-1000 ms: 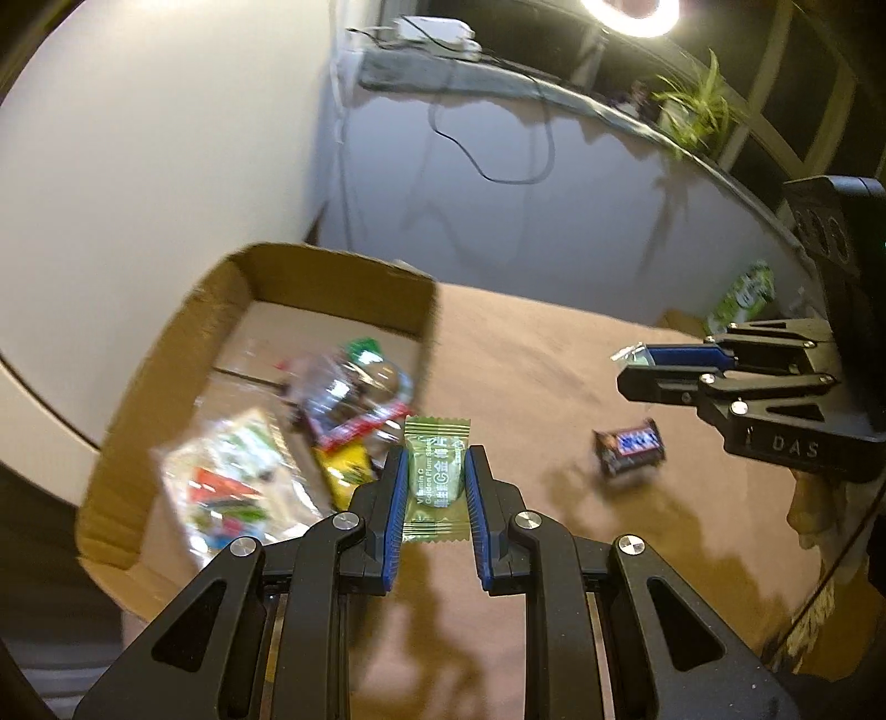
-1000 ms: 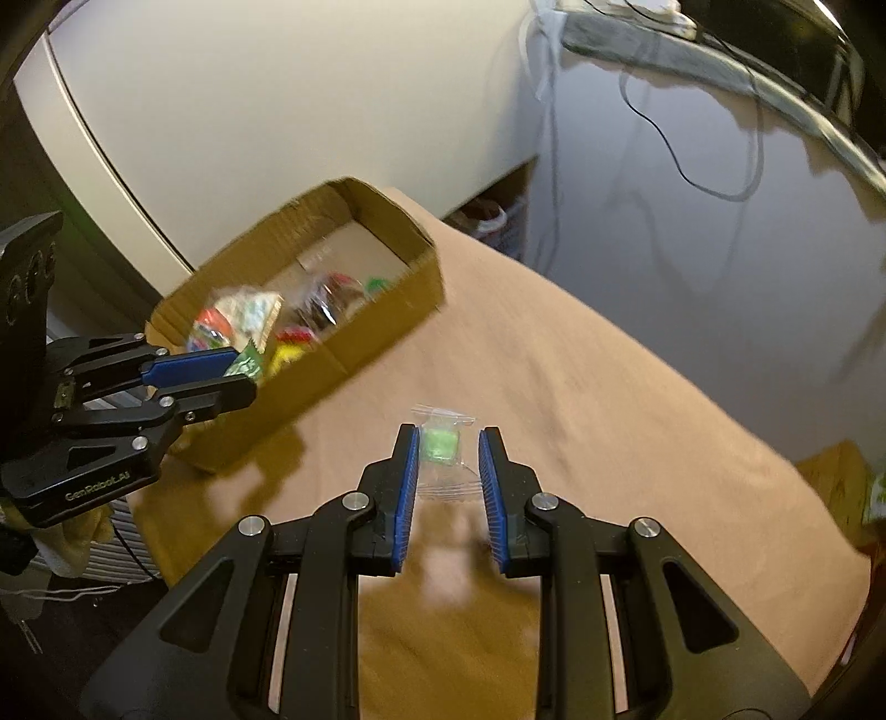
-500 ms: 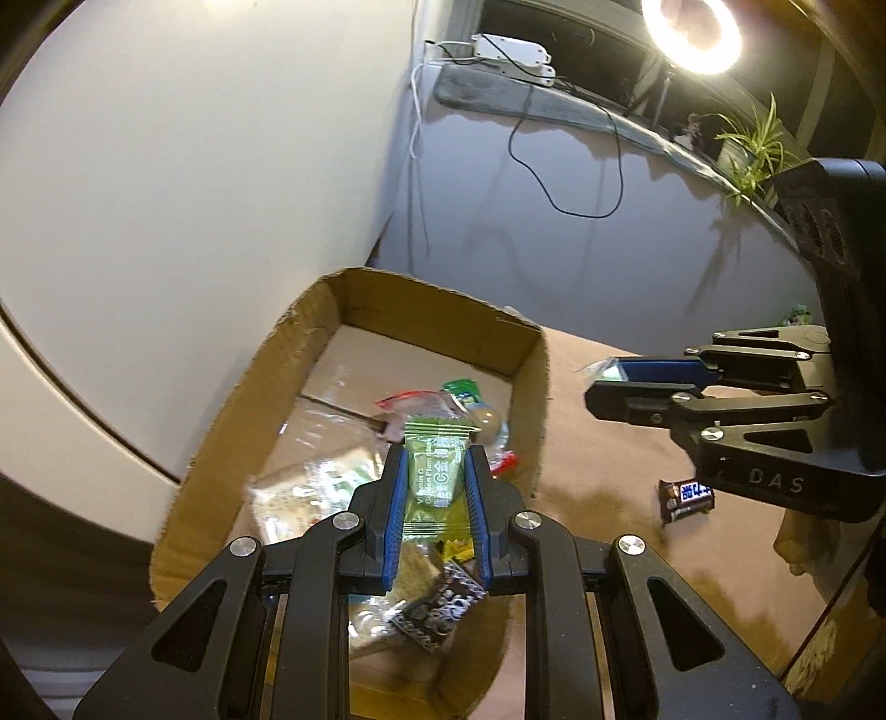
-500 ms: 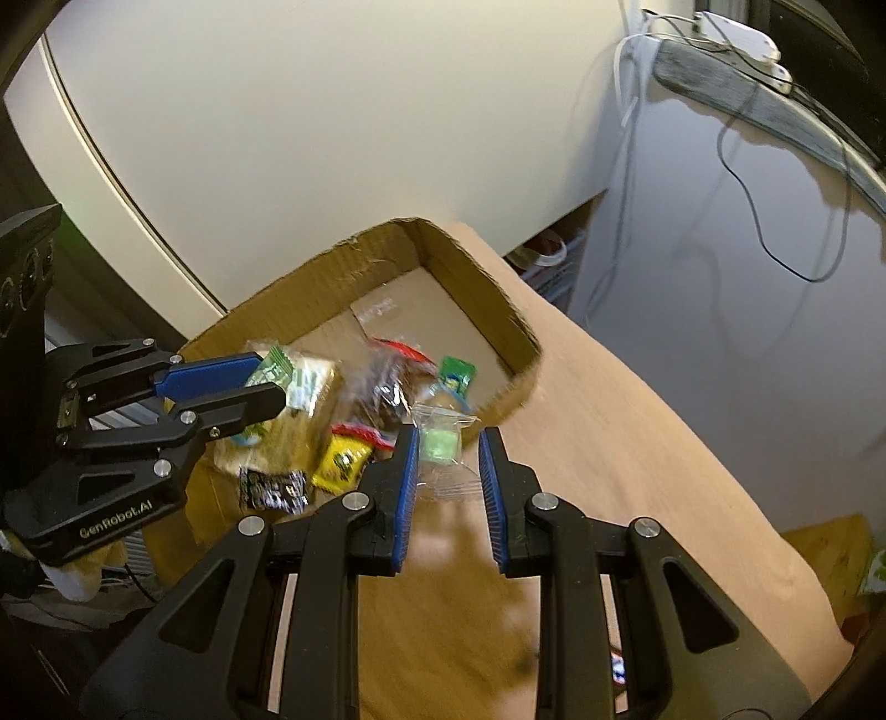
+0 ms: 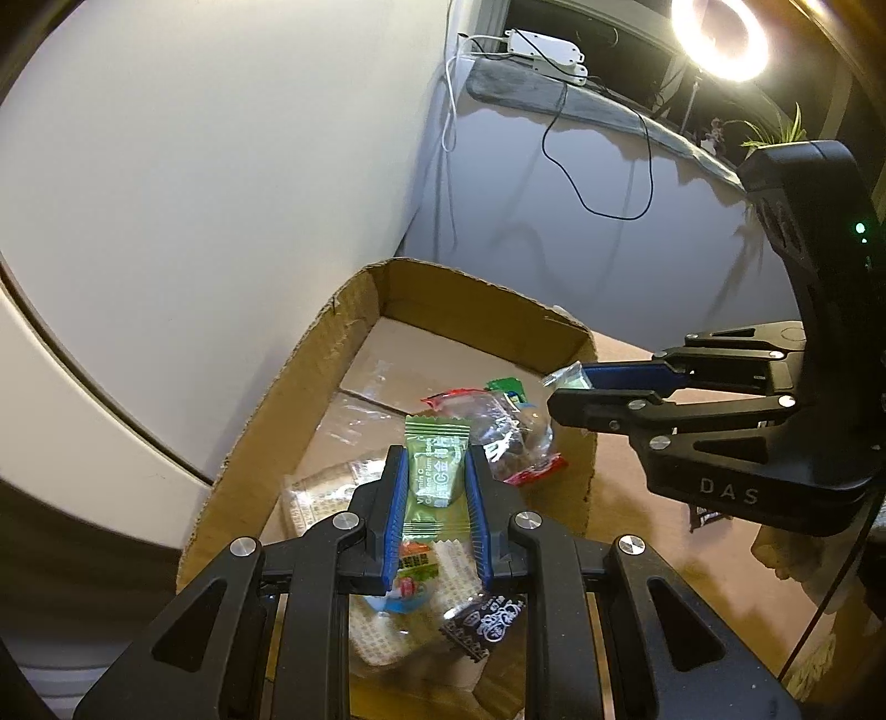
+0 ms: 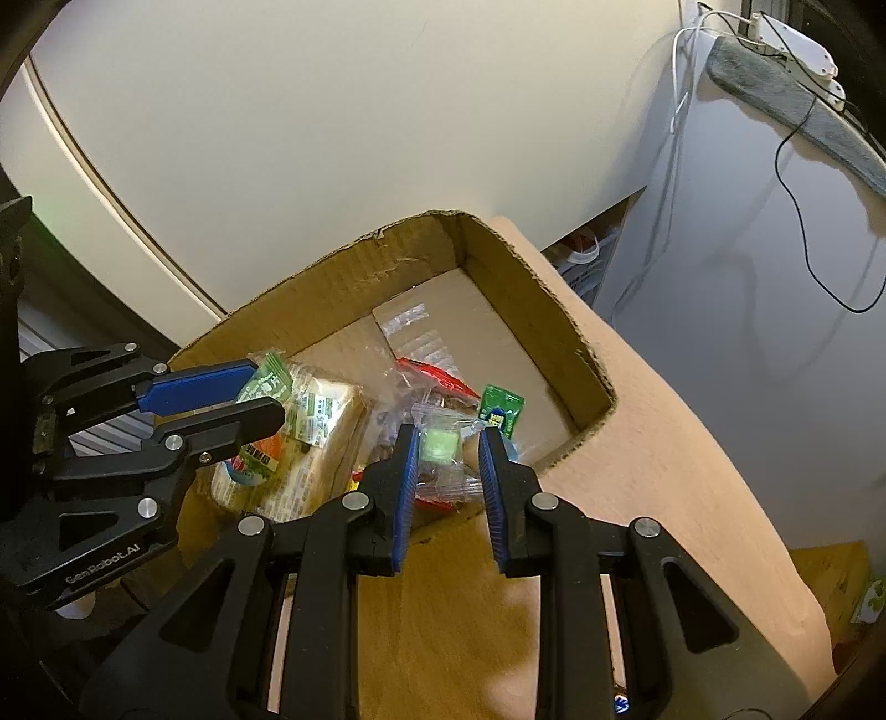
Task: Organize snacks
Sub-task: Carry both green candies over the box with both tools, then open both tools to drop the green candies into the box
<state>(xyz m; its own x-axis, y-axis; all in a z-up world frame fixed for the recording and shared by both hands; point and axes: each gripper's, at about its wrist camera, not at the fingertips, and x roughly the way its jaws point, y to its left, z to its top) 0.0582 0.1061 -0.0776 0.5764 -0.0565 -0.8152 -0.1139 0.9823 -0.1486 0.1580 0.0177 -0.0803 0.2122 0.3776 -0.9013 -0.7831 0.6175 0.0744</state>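
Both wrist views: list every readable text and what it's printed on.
"DAS": on the black body of the right gripper, seen in the left wrist view.
"GenRobot.AI": on the black body of the left gripper, seen in the right wrist view.
"Vitamin C", then a partly legible "...Plum...": on the green foil candy packet held in the left gripper.
Print on the other wrappers in the brown cardboard box: too small or blurred.

A ring light [image 5: 720, 36] glows above a pale wall [image 5: 221, 166] and tan-covered table [image 6: 692, 471].
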